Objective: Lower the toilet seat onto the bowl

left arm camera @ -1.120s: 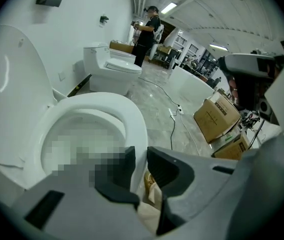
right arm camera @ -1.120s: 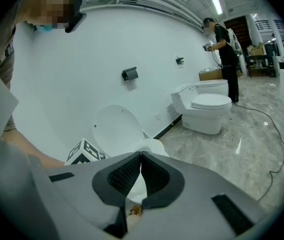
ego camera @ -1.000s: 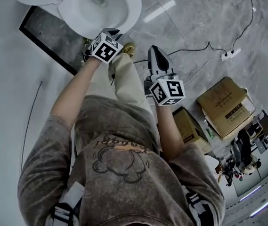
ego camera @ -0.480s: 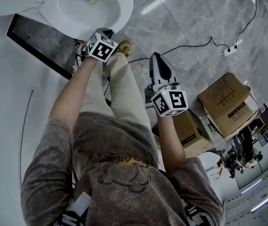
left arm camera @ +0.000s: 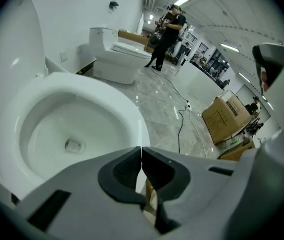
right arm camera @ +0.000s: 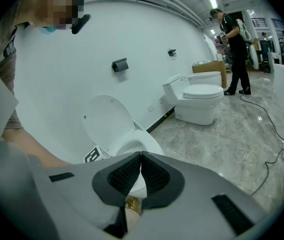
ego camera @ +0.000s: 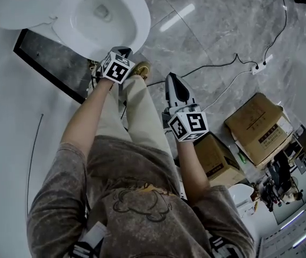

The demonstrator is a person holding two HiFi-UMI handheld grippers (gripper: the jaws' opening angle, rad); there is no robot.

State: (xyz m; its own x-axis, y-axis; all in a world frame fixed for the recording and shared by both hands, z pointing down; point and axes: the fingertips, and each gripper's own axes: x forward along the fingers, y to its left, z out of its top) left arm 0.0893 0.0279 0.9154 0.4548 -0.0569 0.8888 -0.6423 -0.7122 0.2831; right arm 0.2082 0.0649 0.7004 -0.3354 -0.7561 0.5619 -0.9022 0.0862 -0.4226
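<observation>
The toilet seat (ego camera: 12, 4) stands upright at the back of the toilet bowl (ego camera: 142, 21), well off the rim, against the white wall. The left gripper (left arm camera: 141, 149) hangs just above the front edge of the bowl, its jaws clenched together with nothing between them. The right gripper (right arm camera: 141, 154) is also clenched and empty, held over the grey marble floor (ego camera: 217, 20) to the right of the person's leg (ego camera: 142, 106), pointing toward the bowl. A cable (ego camera: 223, 63) runs across the floor, and cardboard boxes (ego camera: 257, 125) sit near its right edge. A second toilet (right arm camera: 199, 101) stands farther along the wall.
</observation>
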